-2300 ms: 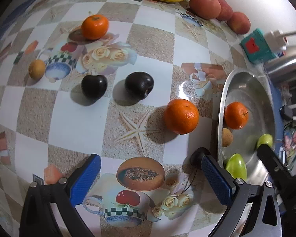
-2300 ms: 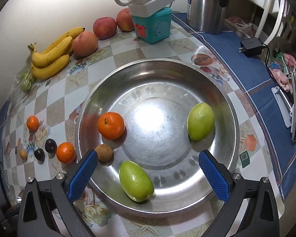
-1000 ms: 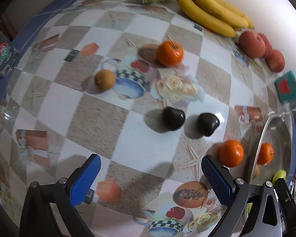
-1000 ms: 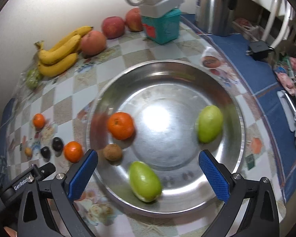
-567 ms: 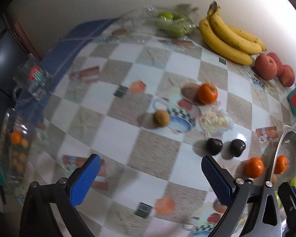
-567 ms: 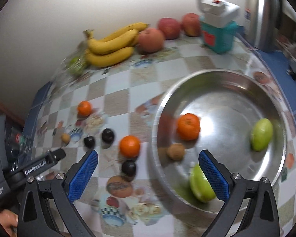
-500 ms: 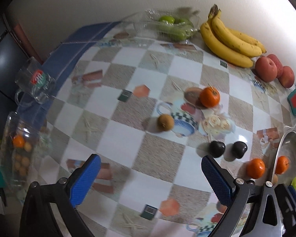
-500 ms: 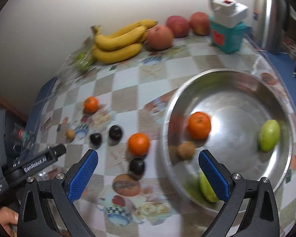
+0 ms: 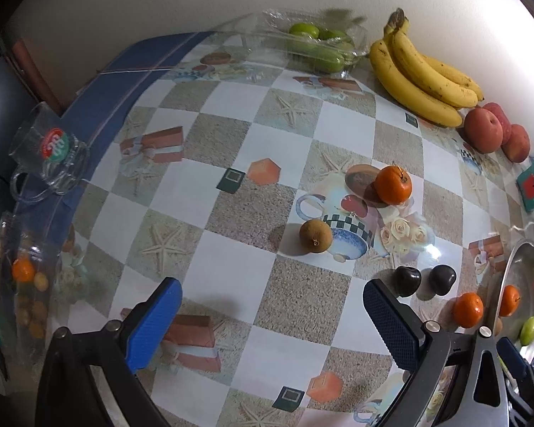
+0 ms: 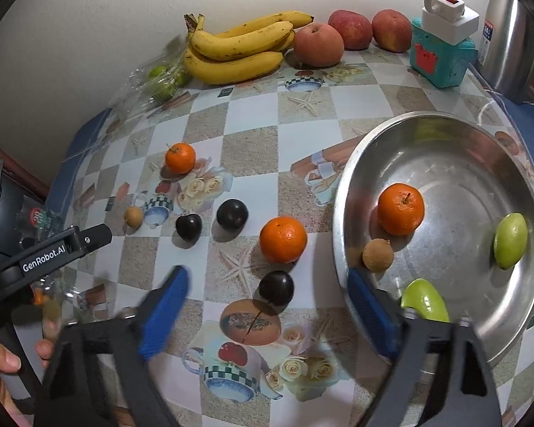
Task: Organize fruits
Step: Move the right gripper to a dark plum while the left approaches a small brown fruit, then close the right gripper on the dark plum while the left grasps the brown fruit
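Note:
A steel bowl [image 10: 480,135] at the right holds an orange [image 10: 400,208], a brown longan [image 10: 378,255] and two green fruits [image 10: 511,235]. On the checkered tablecloth lie two oranges [image 10: 283,239] [image 10: 180,157], three dark plums [image 10: 276,287] [image 10: 232,214] [image 10: 188,227] and a small longan [image 10: 133,216]. My right gripper [image 10: 267,302] is open and empty above the nearest plum. My left gripper [image 9: 270,320] is open and empty, high over the table's left part, with the small longan [image 9: 315,235] ahead of it.
Bananas [image 10: 238,48], three apples [image 10: 318,44] and a bag of green fruit [image 10: 160,78] line the back wall. A teal box with a white plug [image 10: 441,51] and a steel kettle [image 10: 509,42] stand back right. A glass mug [image 9: 50,149] sits at the left edge.
Both grippers have pulled back and up. The left view swung left to take in the table's left edge. The right view swung left from the bowl to the loose fruit.

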Action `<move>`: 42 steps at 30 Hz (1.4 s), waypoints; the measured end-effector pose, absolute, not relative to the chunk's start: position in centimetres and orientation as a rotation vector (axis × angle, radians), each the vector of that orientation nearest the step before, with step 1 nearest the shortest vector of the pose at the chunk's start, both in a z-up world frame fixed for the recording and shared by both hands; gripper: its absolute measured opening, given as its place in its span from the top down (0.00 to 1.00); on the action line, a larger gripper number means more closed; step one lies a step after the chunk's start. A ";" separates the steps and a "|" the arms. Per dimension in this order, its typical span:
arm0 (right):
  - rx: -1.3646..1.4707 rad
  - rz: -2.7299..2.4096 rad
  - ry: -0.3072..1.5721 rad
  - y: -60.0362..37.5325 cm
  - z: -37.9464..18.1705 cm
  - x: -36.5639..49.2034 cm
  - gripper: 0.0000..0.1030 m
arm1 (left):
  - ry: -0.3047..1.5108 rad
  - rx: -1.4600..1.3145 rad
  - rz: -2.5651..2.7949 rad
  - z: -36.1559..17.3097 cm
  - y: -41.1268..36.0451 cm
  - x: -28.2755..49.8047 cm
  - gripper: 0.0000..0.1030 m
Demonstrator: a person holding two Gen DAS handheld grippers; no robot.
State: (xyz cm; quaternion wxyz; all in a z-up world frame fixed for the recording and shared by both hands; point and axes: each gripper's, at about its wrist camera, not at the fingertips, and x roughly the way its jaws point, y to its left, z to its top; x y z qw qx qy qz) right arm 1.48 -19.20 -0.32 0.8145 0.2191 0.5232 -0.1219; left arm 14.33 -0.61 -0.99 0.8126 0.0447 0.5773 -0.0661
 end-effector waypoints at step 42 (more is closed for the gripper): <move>0.459 -0.301 1.280 -18.2 -4.6 2.9 0.73 | 1.266 0.047 -0.248 -4.5 -2.4 17.8 0.73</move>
